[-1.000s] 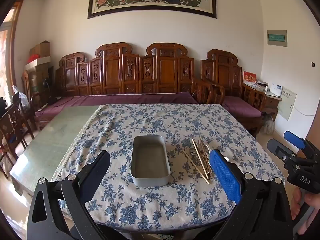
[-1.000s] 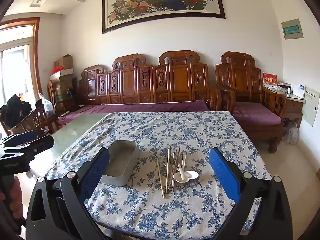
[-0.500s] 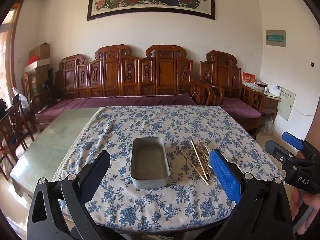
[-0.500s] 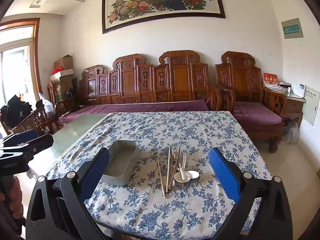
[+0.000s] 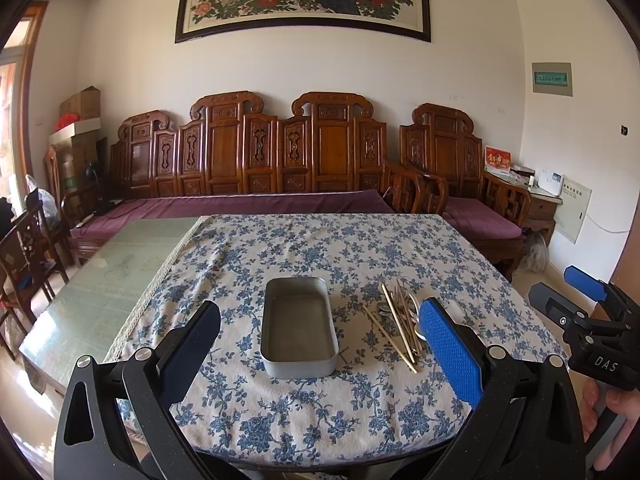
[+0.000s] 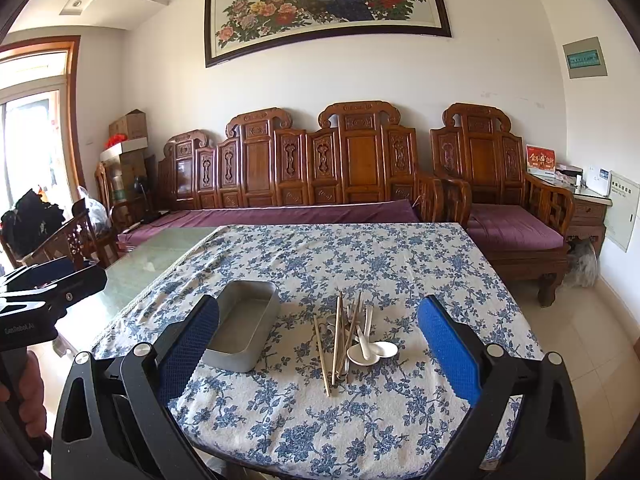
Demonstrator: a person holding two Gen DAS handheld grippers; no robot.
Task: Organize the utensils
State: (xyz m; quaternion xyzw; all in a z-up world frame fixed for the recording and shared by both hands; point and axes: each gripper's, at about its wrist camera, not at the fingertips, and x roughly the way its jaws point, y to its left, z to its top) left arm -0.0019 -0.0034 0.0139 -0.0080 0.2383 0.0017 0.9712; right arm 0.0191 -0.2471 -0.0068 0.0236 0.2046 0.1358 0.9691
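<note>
Left gripper [image 5: 320,344] nearer; utensils [image 5: 400,320] partly hidden.

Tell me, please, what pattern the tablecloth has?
Blue flowers on white tablecloth, clearest in the right wrist view.

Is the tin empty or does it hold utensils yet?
Empty: the tin shows only its bare metal floor. The chopsticks and spoons lie beside it on the cloth.

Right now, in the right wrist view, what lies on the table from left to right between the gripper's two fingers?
Metal tin → wooden chopsticks → white ceramic spoons. All rest on the blue floral tablecloth; both grippers are open and hold nothing.
</note>
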